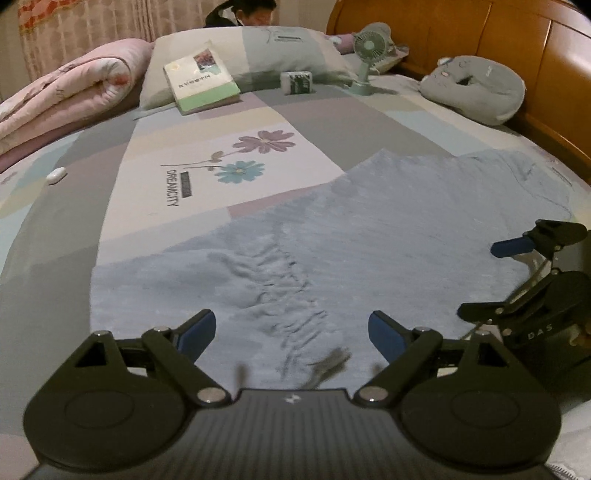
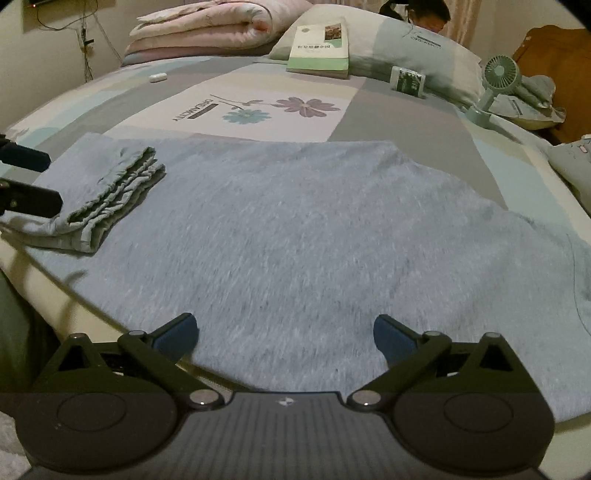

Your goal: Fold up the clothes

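Observation:
A light blue-grey garment point(image 1: 332, 236) lies spread flat on the bed, with a gathered elastic band point(image 1: 288, 280) running down its middle. In the right wrist view the garment point(image 2: 314, 240) fills the near bed, its ribbed band end point(image 2: 114, 199) folded over at the left. My left gripper point(image 1: 291, 332) is open and empty just above the garment's near edge. My right gripper point(image 2: 286, 334) is open and empty over the near edge too; it shows in the left wrist view point(image 1: 491, 280) at the right. The left gripper's fingers point(image 2: 26, 173) show at the left edge.
A patchwork bedsheet point(image 1: 207, 173) with a flower print covers the bed. At the head end lie a pillow point(image 1: 258, 51), a book point(image 1: 201, 77), a small box point(image 1: 297, 82), a green desk fan point(image 1: 369, 55), a grey neck pillow point(image 1: 476, 88) and a rolled pink quilt point(image 1: 66, 96). A wooden headboard point(image 1: 498, 37) stands at right. A person point(image 1: 243, 13) sits behind the pillow.

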{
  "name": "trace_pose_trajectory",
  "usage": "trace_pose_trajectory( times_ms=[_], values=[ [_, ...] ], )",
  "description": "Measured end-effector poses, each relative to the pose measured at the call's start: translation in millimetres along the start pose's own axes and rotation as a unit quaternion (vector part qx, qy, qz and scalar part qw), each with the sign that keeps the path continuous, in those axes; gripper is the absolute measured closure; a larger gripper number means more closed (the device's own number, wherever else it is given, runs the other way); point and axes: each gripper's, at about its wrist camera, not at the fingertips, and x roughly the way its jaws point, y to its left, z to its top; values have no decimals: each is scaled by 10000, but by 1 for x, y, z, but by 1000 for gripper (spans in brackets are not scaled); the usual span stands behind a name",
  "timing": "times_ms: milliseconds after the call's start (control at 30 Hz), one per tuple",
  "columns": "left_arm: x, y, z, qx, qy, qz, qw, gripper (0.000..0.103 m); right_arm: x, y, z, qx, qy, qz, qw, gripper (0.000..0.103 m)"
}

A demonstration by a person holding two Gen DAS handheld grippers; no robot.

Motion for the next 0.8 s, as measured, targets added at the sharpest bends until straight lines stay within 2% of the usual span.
trace_pose_trajectory(
  times_ms=[133,300,433,533,633,700,800],
  values=[
    [-1,-15,6,57,34,25,10000,13,-4,-5,-2,166,-82,96,9998,0],
    [-4,-36,13,230,44,-11,9997,13,-12,-5,-7,24,-162,171,9997,0],
    [-7,-52,22,373,24,10,9993,13,-37,-21,-7,250,-514,300,9979,0],
    [-4,-64,28,465,28,-15,9989,13,-51,-44,-12,563,-754,134,9955,0],
    [1,-80,32,564,44,-71,9984,13,-48,-72,-25,1070,-608,-61,9924,0],
    [5,-90,35,636,68,-131,9979,13,-46,-87,-37,1336,-505,-20,9897,0],
    [11,-106,37,756,117,-206,9969,13,-58,-102,-49,1562,-689,236,9850,0]
  ],
)
